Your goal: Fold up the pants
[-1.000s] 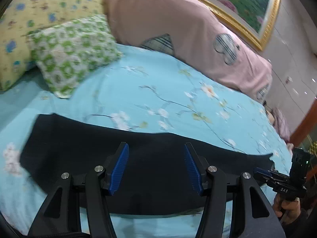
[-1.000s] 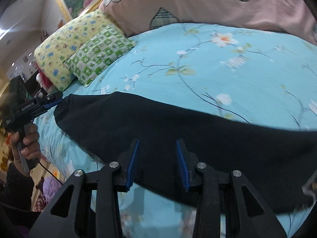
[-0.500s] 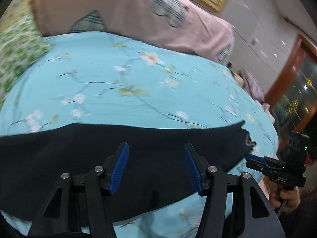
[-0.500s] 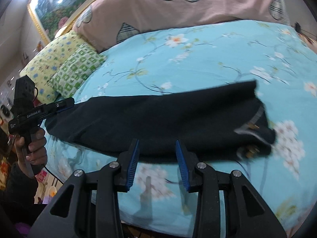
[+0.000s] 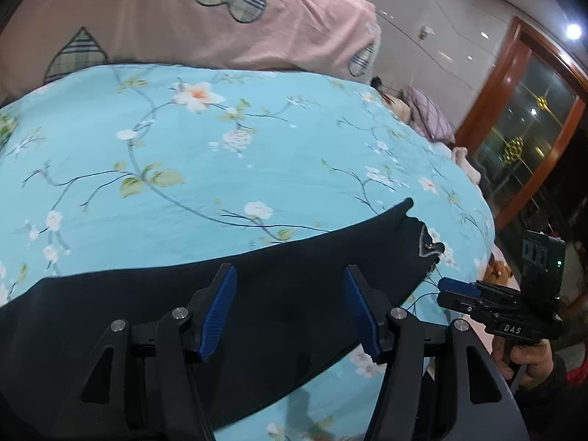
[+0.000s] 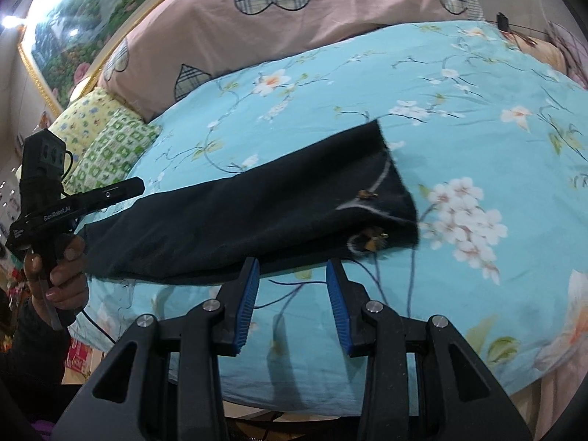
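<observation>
Long black fabric pants (image 6: 257,213) lie flat along near edge of light-blue floral bed (image 6: 459,117). Left gripper (image 5: 288,308), fingers spread, empty, has swung toward waistband end. Right gripper (image 6: 292,290), fingers apart, empty, has backed off pants onto bare sheet.

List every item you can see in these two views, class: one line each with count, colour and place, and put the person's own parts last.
pants: one, black, laid long across the near bed edge
bedspread: one, light blue with flowers, covering the bed
quilt: one, pink with plaid hearts, along the far side of the bed
pillows: two, yellow floral and green-white, left end of the bed
painting: one, gold frame, on the wall behind the pillows
door: one, brown wood frame, right of the bed
left gripper: one, black with blue pads, open over the pants
right gripper: one, same colours, open beside the pants edge
</observation>
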### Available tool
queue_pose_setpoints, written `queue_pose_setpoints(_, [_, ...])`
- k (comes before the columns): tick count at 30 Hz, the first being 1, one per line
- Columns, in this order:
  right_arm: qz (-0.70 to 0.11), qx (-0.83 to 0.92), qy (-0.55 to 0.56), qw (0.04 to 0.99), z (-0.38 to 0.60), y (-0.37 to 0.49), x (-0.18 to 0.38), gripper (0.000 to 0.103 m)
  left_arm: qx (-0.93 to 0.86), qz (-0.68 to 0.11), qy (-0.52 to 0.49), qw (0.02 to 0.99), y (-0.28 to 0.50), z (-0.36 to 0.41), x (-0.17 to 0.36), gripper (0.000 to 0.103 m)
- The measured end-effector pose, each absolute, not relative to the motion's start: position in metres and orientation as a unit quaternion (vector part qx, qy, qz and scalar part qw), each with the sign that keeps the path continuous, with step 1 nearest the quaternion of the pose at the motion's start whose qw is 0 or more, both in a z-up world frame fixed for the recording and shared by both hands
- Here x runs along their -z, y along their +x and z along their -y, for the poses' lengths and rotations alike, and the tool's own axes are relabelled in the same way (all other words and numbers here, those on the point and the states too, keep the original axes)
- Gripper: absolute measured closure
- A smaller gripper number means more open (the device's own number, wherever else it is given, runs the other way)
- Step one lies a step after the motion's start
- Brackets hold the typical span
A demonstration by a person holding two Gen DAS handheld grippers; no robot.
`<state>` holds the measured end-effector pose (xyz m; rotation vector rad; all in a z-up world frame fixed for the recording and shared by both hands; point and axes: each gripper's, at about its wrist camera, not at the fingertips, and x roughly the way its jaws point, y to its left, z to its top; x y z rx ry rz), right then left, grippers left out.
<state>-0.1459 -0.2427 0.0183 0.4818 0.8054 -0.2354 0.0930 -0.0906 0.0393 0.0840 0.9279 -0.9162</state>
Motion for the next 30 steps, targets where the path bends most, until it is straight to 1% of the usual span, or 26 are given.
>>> queue_pose_setpoints(2, [-0.387, 0.125, 0.244, 0.88, 0.248, -0.149, -0.016, 0.051, 0.433, -0.433, 0.05, 0.789, 0.095, 0.1, -0.038, 0.042])
queue_pose_setpoints(3, [-0.385, 0.129, 0.251, 0.879, 0.25, -0.151, -0.014, 0.05, 0.438, -0.435, 0.055, 0.785, 0.096, 0.105, -0.038, 0.041])
queue_pose_setpoints(10, [-0.378, 0.156, 0.308, 0.859, 0.263, -0.156, 0.0, 0.05, 0.461, -0.44, 0.084, 0.766, 0.106, 0.137, -0.036, 0.041])
queue_pose_setpoints(16, [-0.339, 0.16, 0.375, 0.848, 0.274, -0.152, 0.002, 0.05, 0.484, -0.449, 0.118, 0.742, 0.111, 0.172, -0.028, 0.04])
queue_pose_setpoints(23, [-0.314, 0.182, 0.416, 0.834, 0.285, -0.141, 0.007, 0.051, 0.512, -0.465, 0.148, 0.707, 0.112, 0.212, -0.014, 0.04])
queue_pose_setpoints(24, [-0.311, 0.183, 0.415, 0.835, 0.286, -0.141, 0.007, 0.06, 0.516, -0.469, 0.154, 0.7, 0.112, 0.22, -0.011, 0.04])
queue_pose_setpoints(25, [-0.312, 0.186, 0.41, 0.837, 0.286, -0.141, 0.007, 0.075, 0.519, -0.471, 0.157, 0.696, 0.113, 0.225, -0.009, 0.04])
queue_pose_setpoints(26, [-0.314, 0.188, 0.406, 0.837, 0.288, -0.142, 0.008, 0.086, 0.522, -0.474, 0.162, 0.69, 0.112, 0.231, -0.006, 0.04])
queue_pose_setpoints(28, [-0.31, 0.183, 0.414, 0.836, 0.295, -0.149, 0.012, 0.09, 0.533, -0.483, 0.172, 0.673, 0.111, 0.245, -0.001, 0.04])
queue_pose_setpoints(30, [-0.308, 0.179, 0.41, 0.84, 0.298, -0.157, 0.014, 0.091, 0.541, -0.488, 0.183, 0.66, 0.108, 0.261, 0.004, 0.04])
